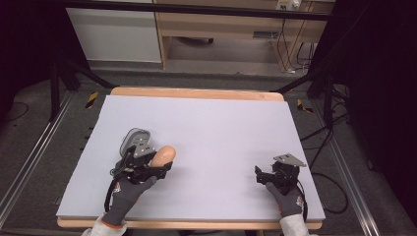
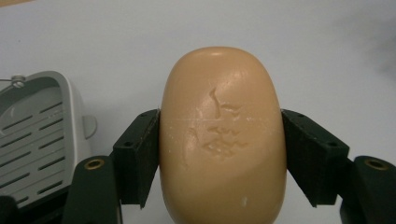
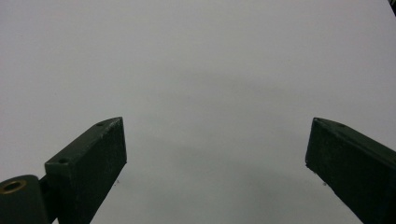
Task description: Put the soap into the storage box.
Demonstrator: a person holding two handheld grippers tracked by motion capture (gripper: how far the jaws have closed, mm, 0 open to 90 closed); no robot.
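Over white table (image 1: 206, 123), left tool (image 2: 219, 140) clamps soap (image 2: 222, 135); right tool (image 3: 215, 154) gapes.

Two hand-held grippers, built of black parts: the left gripper (image 1: 164, 167) and the right gripper (image 1: 257, 173) each carry a grey three-cornered plate on top and trail a black cable. Their jaws are flat black blocks with small screw holes, pivoting on arms set with brass-coloured bushings. The person's left hand (image 1: 129, 189) and right hand (image 1: 285, 195) wear dark grey knit gloves with an orange mark near the wrist, over white sleeves.
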